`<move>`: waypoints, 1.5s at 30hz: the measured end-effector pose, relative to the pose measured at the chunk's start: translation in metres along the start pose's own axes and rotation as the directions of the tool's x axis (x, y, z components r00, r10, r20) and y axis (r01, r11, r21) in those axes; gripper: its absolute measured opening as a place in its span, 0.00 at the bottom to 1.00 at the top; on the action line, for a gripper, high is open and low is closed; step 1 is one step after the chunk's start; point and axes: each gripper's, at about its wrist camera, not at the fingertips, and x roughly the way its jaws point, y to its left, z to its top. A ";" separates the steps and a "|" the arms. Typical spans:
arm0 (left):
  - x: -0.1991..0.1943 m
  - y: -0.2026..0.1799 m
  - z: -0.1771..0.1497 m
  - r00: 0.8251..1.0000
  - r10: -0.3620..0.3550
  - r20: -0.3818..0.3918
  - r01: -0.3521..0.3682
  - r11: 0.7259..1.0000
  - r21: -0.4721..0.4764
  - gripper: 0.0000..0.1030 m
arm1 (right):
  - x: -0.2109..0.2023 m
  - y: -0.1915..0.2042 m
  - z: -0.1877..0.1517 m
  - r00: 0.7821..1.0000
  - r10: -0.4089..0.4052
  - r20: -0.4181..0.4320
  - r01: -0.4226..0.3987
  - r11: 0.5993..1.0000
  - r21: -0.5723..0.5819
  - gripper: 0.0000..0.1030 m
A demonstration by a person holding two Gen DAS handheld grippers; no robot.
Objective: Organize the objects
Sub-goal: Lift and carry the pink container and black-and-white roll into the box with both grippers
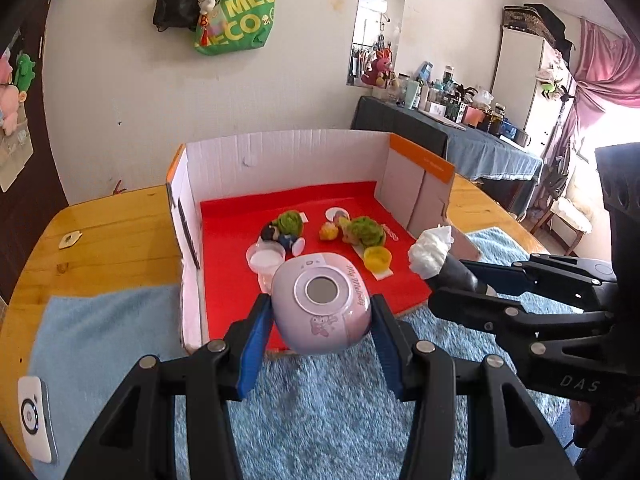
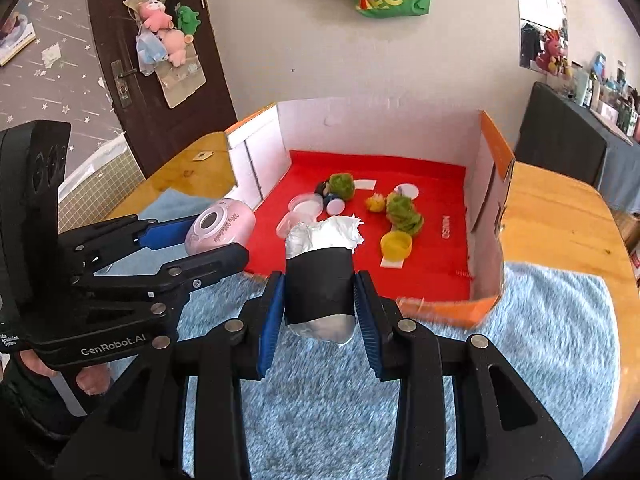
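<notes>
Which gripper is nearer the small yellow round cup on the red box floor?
Right. The right gripper, shut on the black-wrapped white bundle, sits just short of the small yellow round cup. The left gripper, holding the pink round camera, is farther off to its left.

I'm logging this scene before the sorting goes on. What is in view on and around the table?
cardboard box: 1, white walls, orange edges, red floor, on the table
pink camera: 1, held at the box's open front
black-wrapped white bundle: 1, held at the box front
green fuzzy toys: 2, on the red floor
yellow cup: 1, on the red floor
clear lidded cup: 1, on the red floor
blue rug: 1, on the wooden table
left tool: black, blue pads
right tool: black, blue pads
</notes>
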 end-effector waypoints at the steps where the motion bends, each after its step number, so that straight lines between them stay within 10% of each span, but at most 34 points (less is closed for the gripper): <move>1: 0.002 0.001 0.001 1.000 -0.001 -0.001 0.001 1.000 -0.001 0.50 | 0.001 -0.001 0.002 1.000 -0.003 -0.001 0.003 1.000 0.000 0.33; 45: 0.086 0.026 0.002 0.969 -0.078 -0.233 0.072 0.997 -0.033 0.50 | 0.092 -0.039 0.019 0.973 0.031 -0.230 -0.024 0.999 0.031 0.33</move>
